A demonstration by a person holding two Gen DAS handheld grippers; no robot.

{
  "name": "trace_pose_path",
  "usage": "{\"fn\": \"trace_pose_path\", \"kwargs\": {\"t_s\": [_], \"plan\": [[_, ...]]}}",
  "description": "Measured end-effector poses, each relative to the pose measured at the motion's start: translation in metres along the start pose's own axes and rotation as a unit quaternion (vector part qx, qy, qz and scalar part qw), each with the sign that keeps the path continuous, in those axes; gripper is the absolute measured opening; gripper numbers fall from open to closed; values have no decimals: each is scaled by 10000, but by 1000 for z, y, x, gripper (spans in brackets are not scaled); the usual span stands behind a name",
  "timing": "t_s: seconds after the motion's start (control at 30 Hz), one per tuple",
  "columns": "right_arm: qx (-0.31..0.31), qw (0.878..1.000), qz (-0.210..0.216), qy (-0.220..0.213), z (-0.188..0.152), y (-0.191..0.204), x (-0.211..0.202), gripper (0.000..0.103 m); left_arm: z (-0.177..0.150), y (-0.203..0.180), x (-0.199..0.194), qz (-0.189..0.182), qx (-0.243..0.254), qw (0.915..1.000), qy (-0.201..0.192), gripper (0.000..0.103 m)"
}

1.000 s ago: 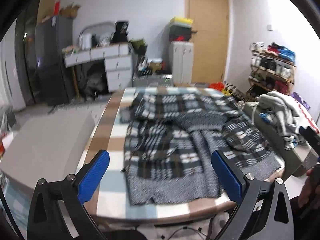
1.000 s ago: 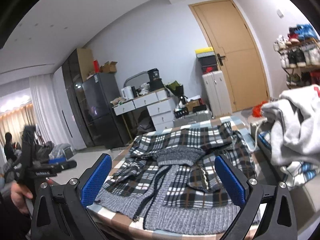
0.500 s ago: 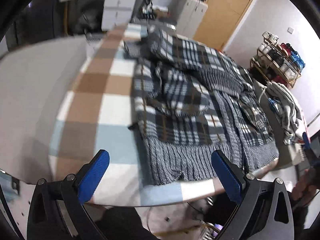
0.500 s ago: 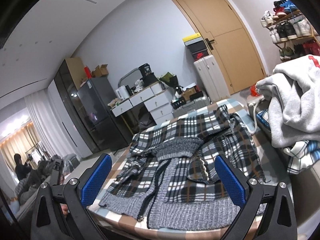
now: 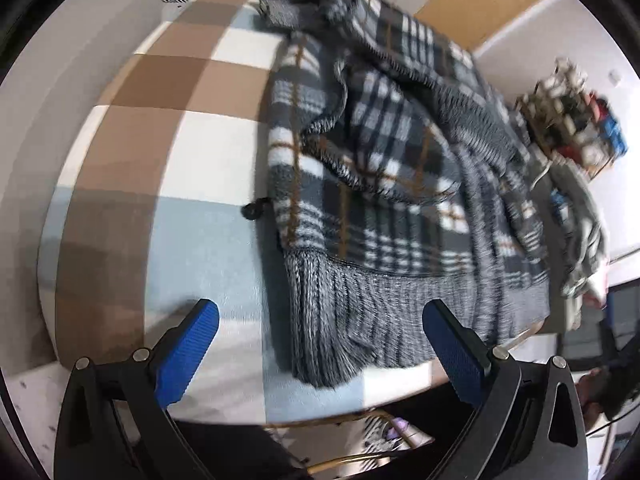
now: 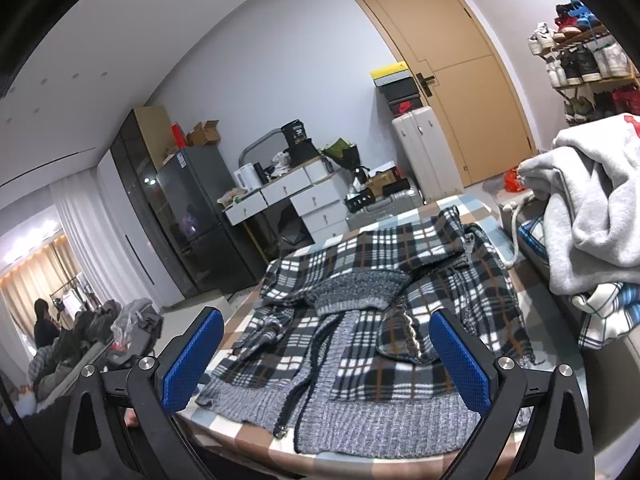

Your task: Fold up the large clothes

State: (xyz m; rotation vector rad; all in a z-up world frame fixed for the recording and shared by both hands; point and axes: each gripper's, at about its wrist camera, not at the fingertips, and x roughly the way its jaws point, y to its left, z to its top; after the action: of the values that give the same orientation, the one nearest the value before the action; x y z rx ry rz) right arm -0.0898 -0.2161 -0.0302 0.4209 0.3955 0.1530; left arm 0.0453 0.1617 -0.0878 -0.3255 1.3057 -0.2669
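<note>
Both tongs, left [image 5: 320, 354] and right [image 6: 326, 354], are gaping wide, empty, above the jacket's [image 5: 384, 184] hem, seemingly at the desk's [image 5: 168, 152] near edge.

Left view looks down close; right level; both share the jacket [image 5: 384, 184].

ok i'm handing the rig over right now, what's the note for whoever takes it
Left gripper: open, empty, above the plaid jacket near its knit hem.
Right gripper: open, empty, off the near table edge, facing the jacket.
Jacket lies rumpled and unzipped on the checked table; grey clothes pile at its right.
Done: no fold visible.
Left: smooth it out, fold it.
</note>
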Motion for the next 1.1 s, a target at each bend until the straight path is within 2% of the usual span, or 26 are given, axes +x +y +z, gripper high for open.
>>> {"fn": "trace_pose_path", "kwargs": {"t_s": [0.17, 0.37, 0.4, 0.47, 0.5, 0.6, 0.67, 0.83, 1.0, 1.1], "plan": [[29, 9999, 87, -76, 0, 0, -4, 103, -2, -12, 6, -24, 205, 9997, 96, 99], [123, 9997, 188, -35, 1, -2, -3, 103, -5, -8, 4, -654, 121, 9977, 147, 96], [123, 9997, 192, -50, 1, -2, -4, 103, -3, -3, 4, -854, 0, 9962, 173, 93], [115, 9997, 201, -82, 1, -1, -6, 103, 0, 3, 2, -1208, -90, 9925, 171, 72], [115, 9997, 209, -97, 1, -1, -7, 103, -1, 4, 1, -1459, -74, 9892, 141, 72], [125, 9996, 221, -124, 1, -2, -8, 103, -3, 0, -7, -1797, 114, 9836, -55, 72], [146, 9996, 214, -88, 1, -2, -8, 103, 0, -6, -7, -1836, 245, 9827, -91, 73], [151, 9997, 188, -52, 2, -1, -7, 103, 4, 1, 6, -1454, -3, 9892, 175, 74], [185, 9997, 161, -45, 2, -2, -7, 103, 2, 12, 4, -1617, -192, 9865, 174, 75], [564, 9982, 178, -30, 5, -17, -8, 103, 1, 7, 4, -1503, 3, 9884, 226, 75]]}}
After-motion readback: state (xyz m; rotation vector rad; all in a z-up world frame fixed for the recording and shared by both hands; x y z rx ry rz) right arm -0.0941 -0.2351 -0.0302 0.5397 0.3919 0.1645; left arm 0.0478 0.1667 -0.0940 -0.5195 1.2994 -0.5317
